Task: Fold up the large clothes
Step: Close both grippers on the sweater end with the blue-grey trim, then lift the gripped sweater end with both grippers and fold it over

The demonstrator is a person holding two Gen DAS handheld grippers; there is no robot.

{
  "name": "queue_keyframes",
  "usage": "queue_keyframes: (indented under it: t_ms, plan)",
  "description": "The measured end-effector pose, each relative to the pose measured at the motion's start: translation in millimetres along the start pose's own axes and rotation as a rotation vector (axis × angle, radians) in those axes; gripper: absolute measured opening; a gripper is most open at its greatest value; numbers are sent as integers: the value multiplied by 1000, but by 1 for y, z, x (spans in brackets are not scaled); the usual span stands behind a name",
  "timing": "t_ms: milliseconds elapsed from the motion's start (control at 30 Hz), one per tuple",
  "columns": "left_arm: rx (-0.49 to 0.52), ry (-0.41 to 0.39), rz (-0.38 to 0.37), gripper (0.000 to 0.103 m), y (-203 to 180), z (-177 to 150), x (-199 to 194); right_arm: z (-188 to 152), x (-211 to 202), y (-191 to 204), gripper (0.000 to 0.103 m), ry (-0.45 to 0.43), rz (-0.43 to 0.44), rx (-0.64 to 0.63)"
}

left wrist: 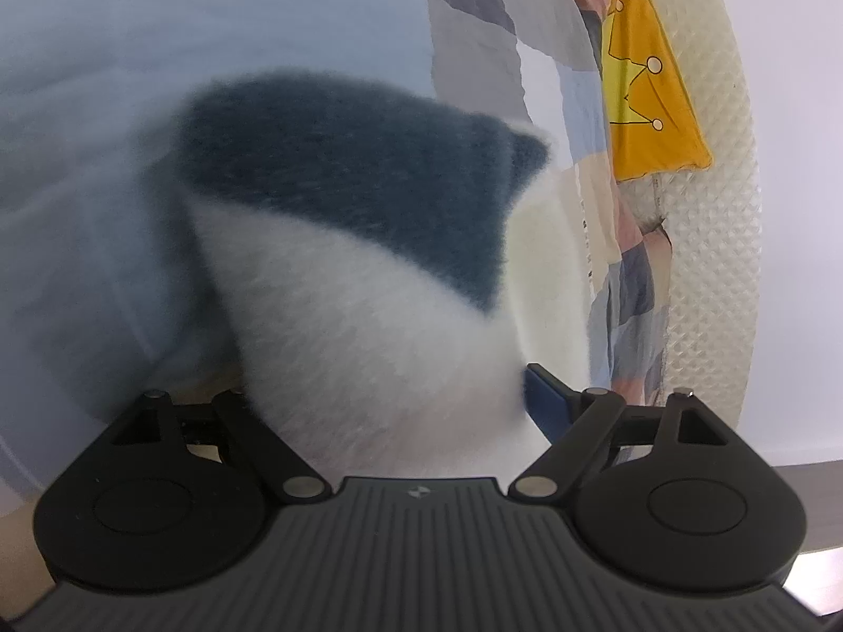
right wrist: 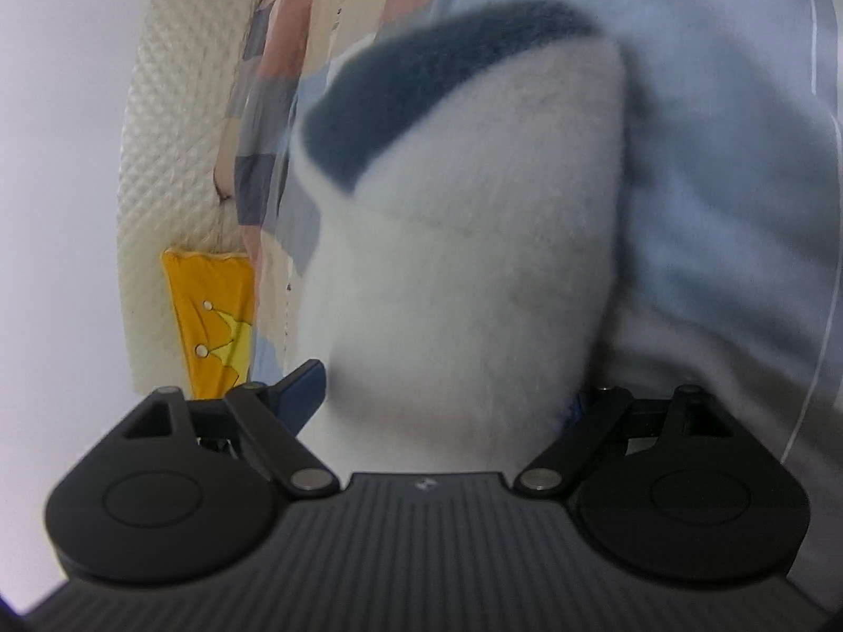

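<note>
The fluffy white-and-blue garment [left wrist: 369,274] bulges between the wide-spread jaws of my left gripper [left wrist: 390,395] and right gripper [right wrist: 448,395], over the pale bedsheet [left wrist: 105,79], and could slide off unfolded because neither visibly pinches it.

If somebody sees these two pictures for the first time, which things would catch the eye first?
First, the fluffy white and dark blue garment, filling the middle of both views, right in front of each gripper. Next, the yellow cloth with a crown drawing, at the upper right in the left wrist view, beside the patchwork bedding.
</note>
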State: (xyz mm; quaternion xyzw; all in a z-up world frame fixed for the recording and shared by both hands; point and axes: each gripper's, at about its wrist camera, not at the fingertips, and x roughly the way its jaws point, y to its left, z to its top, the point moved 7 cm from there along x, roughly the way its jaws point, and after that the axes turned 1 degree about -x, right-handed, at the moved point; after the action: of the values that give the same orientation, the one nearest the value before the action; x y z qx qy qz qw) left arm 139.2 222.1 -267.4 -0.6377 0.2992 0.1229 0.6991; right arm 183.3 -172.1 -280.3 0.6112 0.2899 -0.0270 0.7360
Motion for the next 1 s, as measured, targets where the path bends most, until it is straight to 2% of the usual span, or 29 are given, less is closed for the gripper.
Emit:
queue_keyframes:
  t_ms: [67, 133, 267, 333, 367, 533, 667, 867, 1000]
  plan:
    - [11, -5, 9, 86, 0, 1, 0, 1, 0, -4, 84, 1, -5, -2]
    - [8, -14, 18, 76, 5, 3, -6, 2, -1, -6, 80, -1, -12, 0]
    - [29, -28, 26, 61, 3, 4, -5, 4, -1, -4, 54, 5, 0, -11]
    - [63, -40, 31, 51, -4, 5, -6, 4, -8, 1, 44, 0, 4, -52]
    - [83, -47, 32, 49, -7, 5, -7, 3, -10, 3, 40, -3, 5, -73]
    - [137, -52, 17, 43, -26, 6, -17, 4, -27, 21, 35, 18, 42, -132]
    - [173, -15, -5, 42, -49, 1, -24, 15, -48, 32, 35, 32, 69, -161]
    - [227, 73, -35, 42, -102, -25, -10, 51, -75, 50, 35, 11, 88, -185]
    - [275, 125, -46, 42, -148, -51, 12, 88, -88, 63, 35, -20, 91, -194]
